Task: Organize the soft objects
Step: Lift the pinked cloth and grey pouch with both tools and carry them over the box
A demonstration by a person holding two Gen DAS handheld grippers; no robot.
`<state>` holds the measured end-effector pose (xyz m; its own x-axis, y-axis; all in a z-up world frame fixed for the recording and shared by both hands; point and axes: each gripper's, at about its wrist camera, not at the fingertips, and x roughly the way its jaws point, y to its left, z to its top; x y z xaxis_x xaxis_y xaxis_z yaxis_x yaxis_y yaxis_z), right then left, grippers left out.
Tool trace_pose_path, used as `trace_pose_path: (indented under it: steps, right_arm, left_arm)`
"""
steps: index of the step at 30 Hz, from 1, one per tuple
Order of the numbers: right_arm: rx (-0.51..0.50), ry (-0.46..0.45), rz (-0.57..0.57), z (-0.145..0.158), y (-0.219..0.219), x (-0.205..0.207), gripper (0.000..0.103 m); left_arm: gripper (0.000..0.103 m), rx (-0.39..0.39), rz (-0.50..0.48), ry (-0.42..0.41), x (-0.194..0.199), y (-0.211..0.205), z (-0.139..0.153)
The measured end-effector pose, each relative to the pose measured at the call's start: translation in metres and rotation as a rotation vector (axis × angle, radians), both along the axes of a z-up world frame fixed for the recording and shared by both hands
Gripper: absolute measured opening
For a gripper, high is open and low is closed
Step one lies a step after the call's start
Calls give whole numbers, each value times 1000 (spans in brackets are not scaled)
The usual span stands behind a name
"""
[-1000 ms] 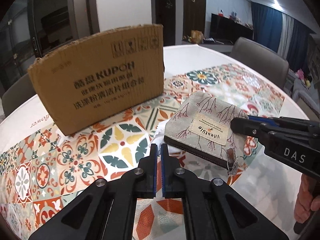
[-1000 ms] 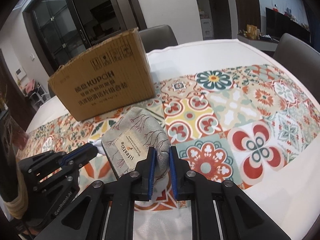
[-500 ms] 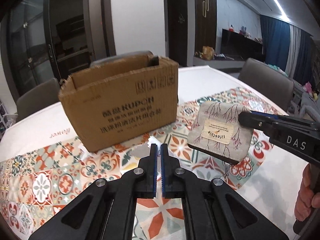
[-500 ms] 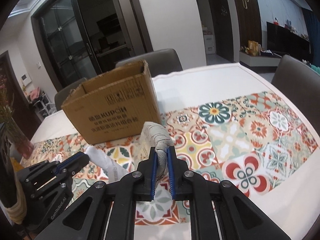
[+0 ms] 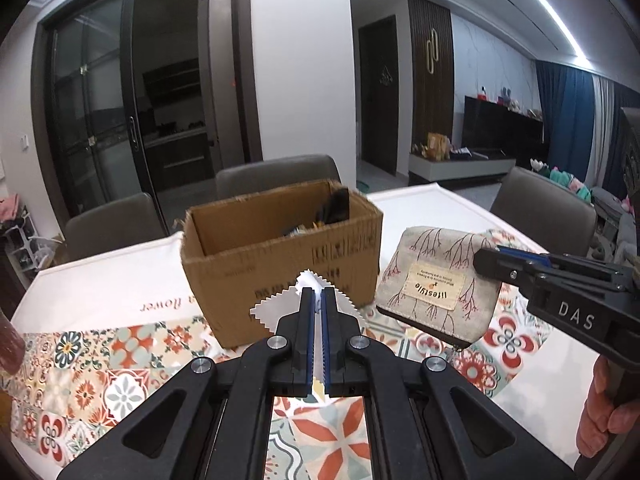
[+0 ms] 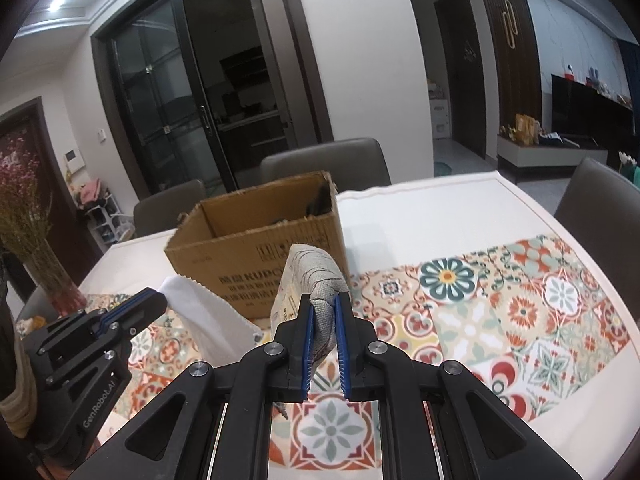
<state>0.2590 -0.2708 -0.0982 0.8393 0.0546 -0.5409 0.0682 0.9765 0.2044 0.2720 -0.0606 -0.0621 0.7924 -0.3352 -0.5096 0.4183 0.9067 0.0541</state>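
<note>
Both items had risen clear of the table since a second earlier. The left gripper (image 5: 316,312) pinched a white cloth (image 5: 280,306) at frame centre; the right gripper (image 6: 323,322) pinched the fabric pouch (image 6: 310,280). The open cardboard box (image 5: 280,256) stood just behind, so depositing appeared imminent.

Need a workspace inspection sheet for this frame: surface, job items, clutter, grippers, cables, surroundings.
Surface: white table with patterned floral runner.
Job's things: open brown cardboard box with dark items inside; grey fabric pouch with branch print and white zigzag-edged cloth, both lifted clear of the table.
Clutter: glass vase of dried flowers at the table's left edge.
Grippers: left gripper shut on the cloth; right gripper shut on the pouch.
Cables: nothing seen.
Surroundings: grey chairs, dark glass doors, TV unit.
</note>
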Motion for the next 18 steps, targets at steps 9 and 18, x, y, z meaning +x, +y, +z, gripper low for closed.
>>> trace_pose_path:
  steps: [9,18]
  right_arm:
    - [-19,-61,32,29,8,1,12]
    - [-42,-122,63,56,18,7,12]
  left_arm:
    - [5,-24,33,-58,-5,8,30]
    - [5,-33,56,-126,-4,15,56]
